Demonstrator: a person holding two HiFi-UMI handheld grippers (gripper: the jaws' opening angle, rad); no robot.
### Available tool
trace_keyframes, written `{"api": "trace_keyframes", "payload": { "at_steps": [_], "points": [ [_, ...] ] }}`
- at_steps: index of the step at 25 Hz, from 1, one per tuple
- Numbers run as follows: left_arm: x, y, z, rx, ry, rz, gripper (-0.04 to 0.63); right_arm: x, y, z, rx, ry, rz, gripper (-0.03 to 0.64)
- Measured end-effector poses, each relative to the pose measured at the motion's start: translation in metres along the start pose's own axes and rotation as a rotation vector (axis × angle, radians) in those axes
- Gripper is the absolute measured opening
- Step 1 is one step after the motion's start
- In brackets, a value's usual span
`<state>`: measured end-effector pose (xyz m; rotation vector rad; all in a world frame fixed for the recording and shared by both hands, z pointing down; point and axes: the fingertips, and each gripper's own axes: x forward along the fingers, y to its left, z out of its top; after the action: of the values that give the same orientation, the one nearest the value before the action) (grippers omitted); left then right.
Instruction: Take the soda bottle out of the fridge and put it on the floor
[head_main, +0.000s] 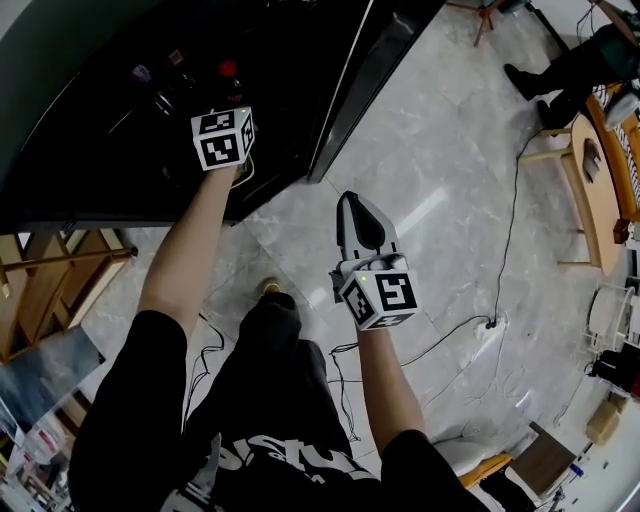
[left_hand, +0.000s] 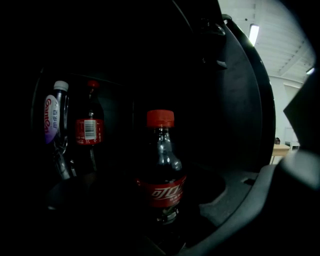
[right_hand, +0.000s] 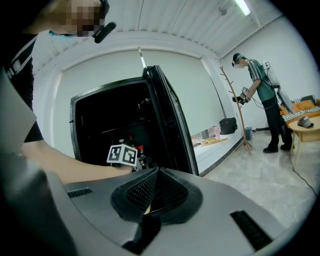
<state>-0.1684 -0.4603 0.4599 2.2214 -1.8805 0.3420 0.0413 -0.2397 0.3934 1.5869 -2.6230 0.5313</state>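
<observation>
The reach into the fridge (head_main: 90, 160) is under way, and the grasp itself is not yet made. The person is holding the left hand-held gripper (head_main: 222, 138) inside the fridge's open front. Its jaws are standing wide apart with the soda bottle (left_hand: 161, 172) upright between them. As far as the dark interior lets me judge, neither pad is pressing on it.

The soda bottle, with its red cap (left_hand: 160, 118) and red label, is standing at the front of the fridge. Deeper inside, towards the wall opposite the fridge door (head_main: 370, 80), a second dark bottle (left_hand: 89, 131) and a white-capped bottle (left_hand: 54, 114) are standing side by side, well apart from the soda bottle.

The right hand-held gripper (head_main: 352, 205) is hanging outside the fridge, in front of the swung-open door. Its jaws are pressed together on nothing.

The next move, as I judge it, is calling for the left jaws to close squarely on the soda bottle's body at about label height. The soda bottle then has to come straight out through the fridge's front without swinging towards the two bottles behind or knocking the door. After that it needs lowering, upright, onto the marble floor (head_main: 440, 200) in front of the fridge. A round plastic body may slip or turn in the pads, so the grip needs to be centred before any lifting.
</observation>
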Motion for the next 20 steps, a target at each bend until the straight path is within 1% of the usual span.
{"api": "trace_keyframes", "payload": {
  "at_steps": [4, 8, 15, 20],
  "points": [
    [-0.028, -0.015, 0.008, 0.003, -0.024, -0.028, 0.305, -0.018, 0.001, -0.004, 0.012, 0.015, -0.011, 0.021],
    [-0.065, -0.038, 0.014, 0.017, -0.051, -0.077, 0.305, -0.039, 0.008, -0.011, 0.004, 0.020, -0.011, 0.021],
    [-0.126, -0.086, 0.004, 0.042, -0.075, -0.173, 0.304, -0.087, 0.009, -0.032, -0.011, 0.004, -0.021, 0.021],
    [-0.147, -0.109, -0.017, 0.059, -0.081, -0.220, 0.304, -0.108, 0.003, -0.054, -0.017, -0.006, -0.036, 0.021]
  ]
}}
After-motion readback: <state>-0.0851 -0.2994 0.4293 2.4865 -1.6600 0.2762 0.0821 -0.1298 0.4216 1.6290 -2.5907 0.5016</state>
